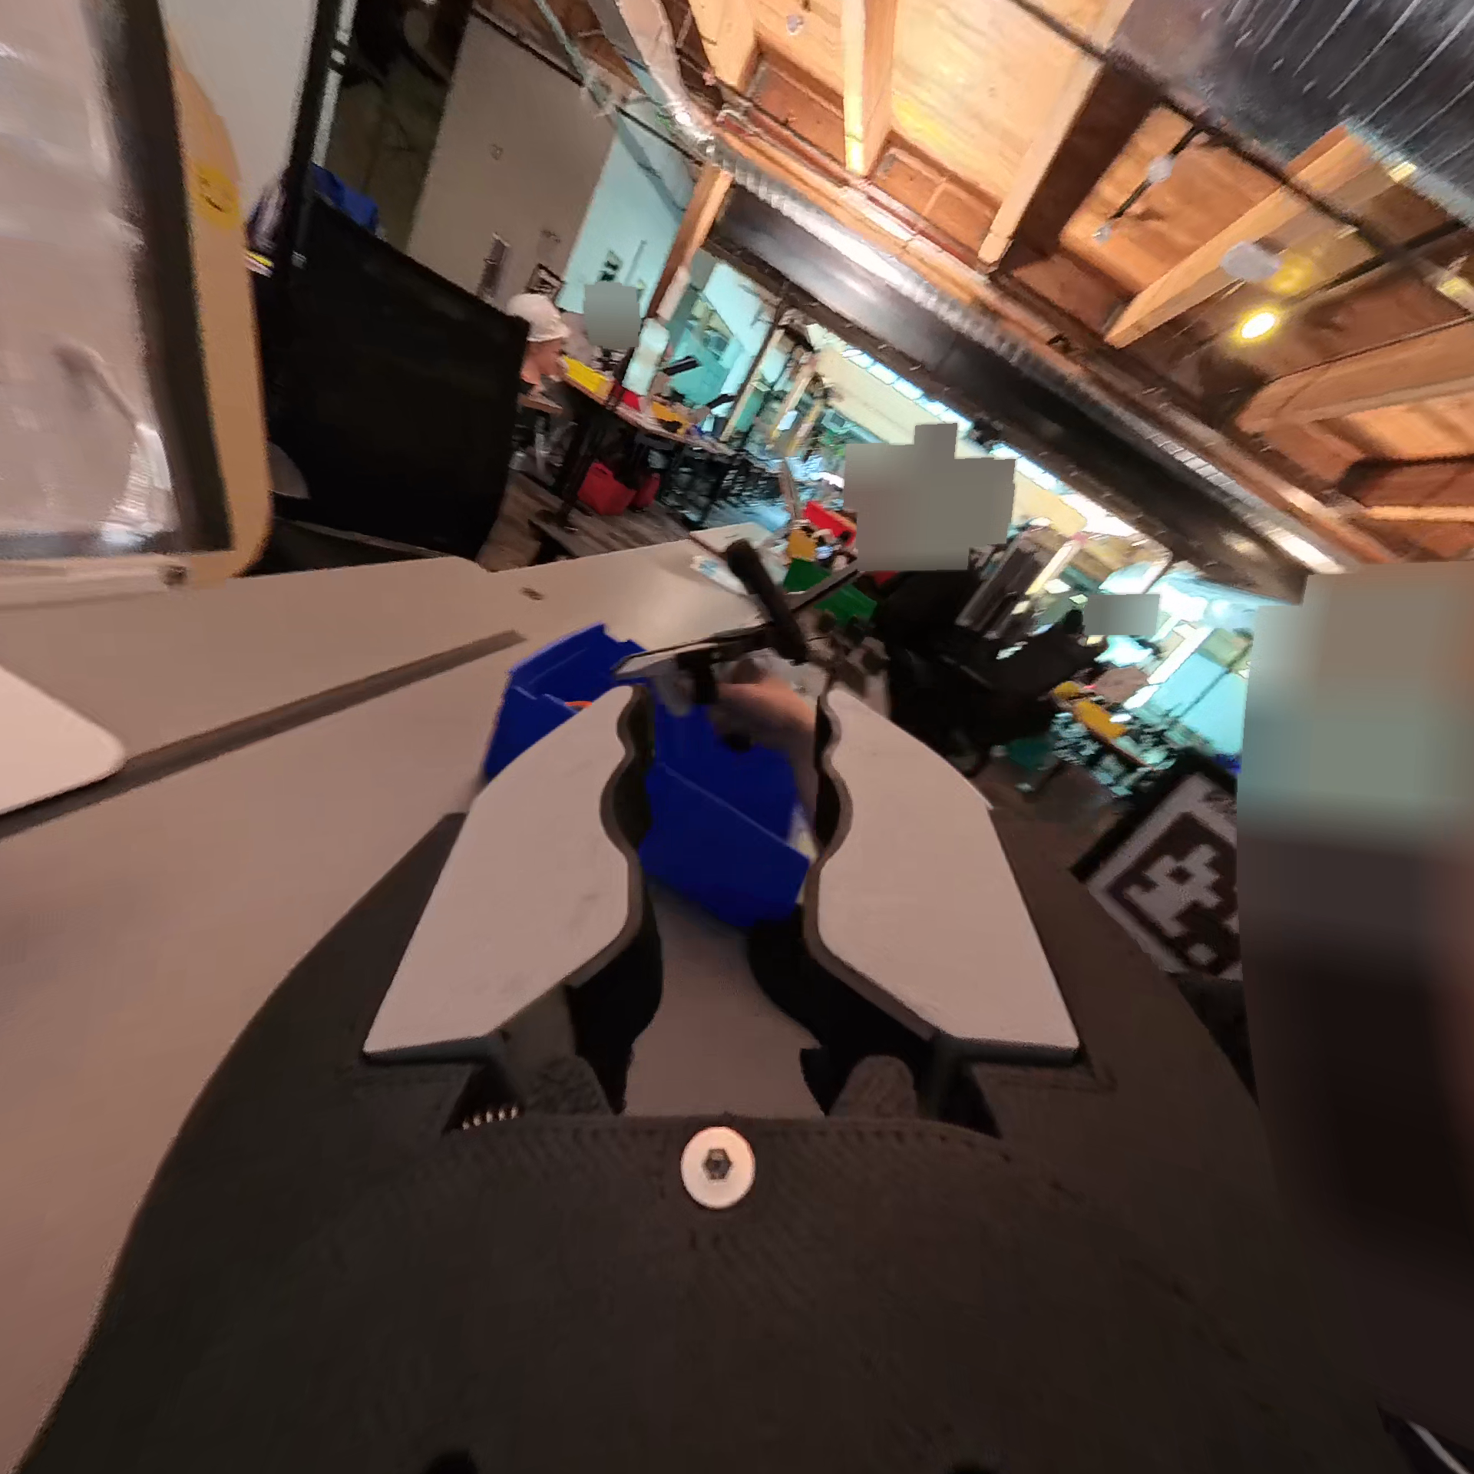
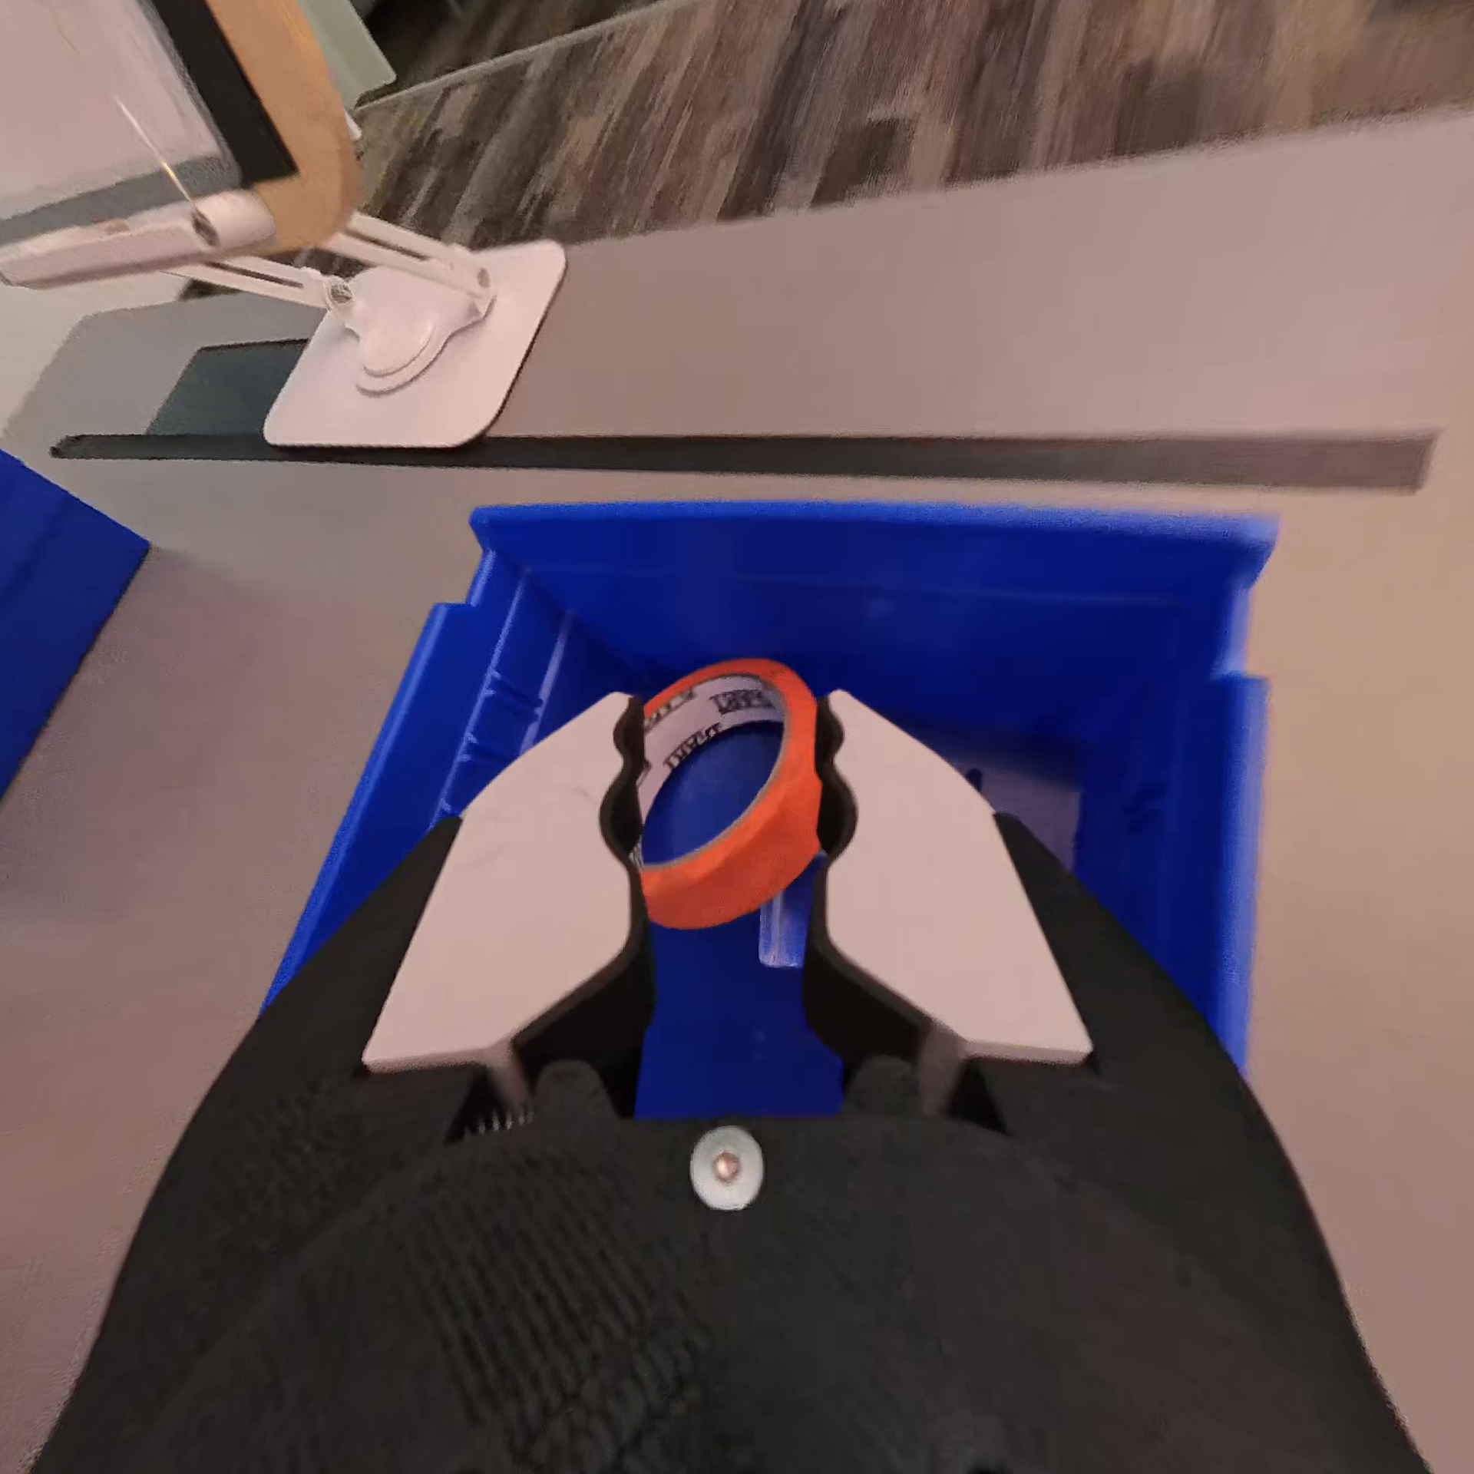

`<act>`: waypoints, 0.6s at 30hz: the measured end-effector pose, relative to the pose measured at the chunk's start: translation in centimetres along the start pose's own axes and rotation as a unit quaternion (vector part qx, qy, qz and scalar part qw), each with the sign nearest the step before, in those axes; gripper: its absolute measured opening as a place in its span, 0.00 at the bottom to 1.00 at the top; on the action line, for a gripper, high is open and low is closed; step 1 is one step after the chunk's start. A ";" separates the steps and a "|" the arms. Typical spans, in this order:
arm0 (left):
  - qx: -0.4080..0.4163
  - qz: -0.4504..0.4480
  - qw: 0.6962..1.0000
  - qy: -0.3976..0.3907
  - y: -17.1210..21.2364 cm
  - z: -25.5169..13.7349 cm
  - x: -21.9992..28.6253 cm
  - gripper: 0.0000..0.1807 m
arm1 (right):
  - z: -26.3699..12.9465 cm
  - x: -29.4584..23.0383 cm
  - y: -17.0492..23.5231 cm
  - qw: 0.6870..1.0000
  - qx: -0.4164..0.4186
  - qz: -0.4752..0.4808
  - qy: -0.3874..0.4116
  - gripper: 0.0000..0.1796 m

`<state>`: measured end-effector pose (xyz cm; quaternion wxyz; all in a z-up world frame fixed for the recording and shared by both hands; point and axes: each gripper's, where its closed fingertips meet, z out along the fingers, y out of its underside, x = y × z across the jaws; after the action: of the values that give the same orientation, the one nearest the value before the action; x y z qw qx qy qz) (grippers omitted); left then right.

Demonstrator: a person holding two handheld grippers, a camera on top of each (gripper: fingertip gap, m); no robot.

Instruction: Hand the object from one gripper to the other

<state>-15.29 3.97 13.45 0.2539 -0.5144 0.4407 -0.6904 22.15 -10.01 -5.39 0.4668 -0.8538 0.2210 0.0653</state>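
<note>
The right gripper (image 2: 727, 786) clamps an orange tape roll (image 2: 738, 861) above a blue bin (image 2: 877, 574) near the grey tabletop's (image 2: 957, 319) middle. A white stand (image 2: 415, 351) sits beyond a dark strip (image 2: 798, 461). The left gripper (image 1: 727, 766) hangs part-open, holding nothing.

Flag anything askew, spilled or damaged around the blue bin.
Nothing stands out. The orange tape roll sits tilted between the right gripper's fingers, over the upright blue bin. No spill or damage shows.
</note>
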 end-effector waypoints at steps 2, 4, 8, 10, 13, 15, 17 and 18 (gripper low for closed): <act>-0.008 0.046 0.997 -0.054 -0.7 -1.4 -1.0 0.21 | -1.3 -1.0 -2.0 0.998 0.046 -0.045 0.011 0.25; -0.022 0.106 0.985 -0.132 -1.4 -3.2 -2.6 0.20 | -3.0 -2.5 -4.3 0.991 0.102 -0.085 0.021 0.28; -0.127 0.216 0.907 -0.338 -1.2 -8.7 -7.5 0.26 | -6.9 -5.9 -8.2 0.964 0.206 -0.161 0.044 0.32; -0.201 0.221 0.845 -0.443 -0.2 -12.7 -10.6 0.28 | -8.4 -7.3 -9.3 0.952 0.238 -0.183 0.056 0.32; -0.276 0.136 0.805 -0.508 2.3 -16.8 -14.1 0.28 | -9.3 -9.0 -9.7 0.945 0.249 -0.205 0.055 0.32; -0.298 0.066 0.797 -0.521 3.8 -18.6 -16.0 0.30 | -9.3 -9.7 -9.7 0.944 0.243 -0.217 0.058 0.33; -0.310 0.017 0.765 -0.563 4.7 -21.3 -18.0 0.29 | -9.1 -9.8 -9.6 0.942 0.237 -0.229 0.068 0.33; -0.317 -0.002 0.747 -0.584 5.1 -22.8 -18.9 0.29 | -9.0 -9.8 -9.5 0.941 0.232 -0.234 0.073 0.33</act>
<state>-30.62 24.57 -2.09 0.2823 -0.8693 0.3987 -0.0757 16.65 -9.89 10.00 0.6364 -0.7521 0.0579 -0.1612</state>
